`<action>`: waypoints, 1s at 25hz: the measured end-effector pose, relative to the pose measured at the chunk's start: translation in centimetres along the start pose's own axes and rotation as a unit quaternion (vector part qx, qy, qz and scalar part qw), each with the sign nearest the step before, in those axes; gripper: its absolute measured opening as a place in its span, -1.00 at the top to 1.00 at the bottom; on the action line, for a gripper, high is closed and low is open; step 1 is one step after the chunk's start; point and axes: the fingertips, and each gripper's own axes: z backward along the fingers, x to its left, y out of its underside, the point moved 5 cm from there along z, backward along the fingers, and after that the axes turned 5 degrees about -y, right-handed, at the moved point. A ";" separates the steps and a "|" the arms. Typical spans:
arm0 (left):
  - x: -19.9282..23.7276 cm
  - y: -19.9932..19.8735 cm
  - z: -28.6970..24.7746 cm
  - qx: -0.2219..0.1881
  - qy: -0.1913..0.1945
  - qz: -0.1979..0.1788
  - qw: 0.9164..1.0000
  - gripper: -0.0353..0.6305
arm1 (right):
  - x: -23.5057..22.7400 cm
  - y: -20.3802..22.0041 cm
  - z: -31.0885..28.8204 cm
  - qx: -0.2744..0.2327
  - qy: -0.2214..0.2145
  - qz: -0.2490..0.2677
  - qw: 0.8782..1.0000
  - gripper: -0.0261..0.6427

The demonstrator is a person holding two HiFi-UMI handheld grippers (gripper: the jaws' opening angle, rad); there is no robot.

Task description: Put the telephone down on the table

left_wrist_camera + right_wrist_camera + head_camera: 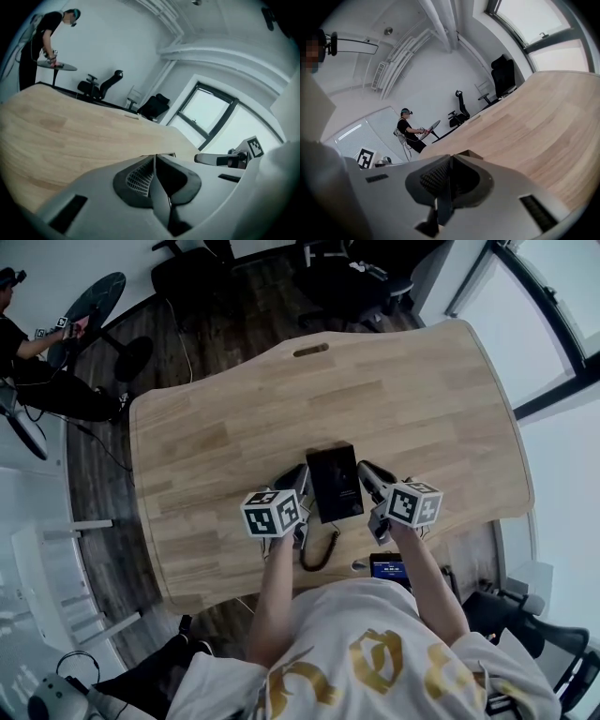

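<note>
The black telephone (335, 482) is a flat dark slab over the near middle of the wooden table (225, 427). Its coiled cord (322, 554) trails toward the table's front edge. My left gripper (300, 476) lies along the telephone's left side and my right gripper (367, 472) along its right side. I cannot tell whether either touches it. In the left gripper view the jaws (154, 157) meet with nothing between them. The right gripper view shows the same at its jaws (451, 158). A small corner (471, 153) peeks past the right jaws.
A small device with a lit blue screen (387, 567) sits at the table's front edge by my body. A cable slot (311, 350) is at the far edge. Office chairs (352, 282) stand beyond the table. Another person (23, 334) works at the far left.
</note>
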 end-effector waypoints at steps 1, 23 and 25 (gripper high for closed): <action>-0.2 -0.1 0.4 -0.003 -0.004 -0.010 1.000 0.84 | 0.4 0.1 0.2 0.000 -0.004 0.007 1.000 0.85; -5.6 -1.4 10.1 -0.147 0.000 -0.084 0.985 0.87 | 8.4 -0.5 6.9 -0.086 0.016 0.123 0.988 0.89; -5.9 -1.2 10.6 -0.151 -0.002 -0.088 0.985 0.87 | 8.8 -0.2 7.4 -0.085 0.017 0.128 0.988 0.89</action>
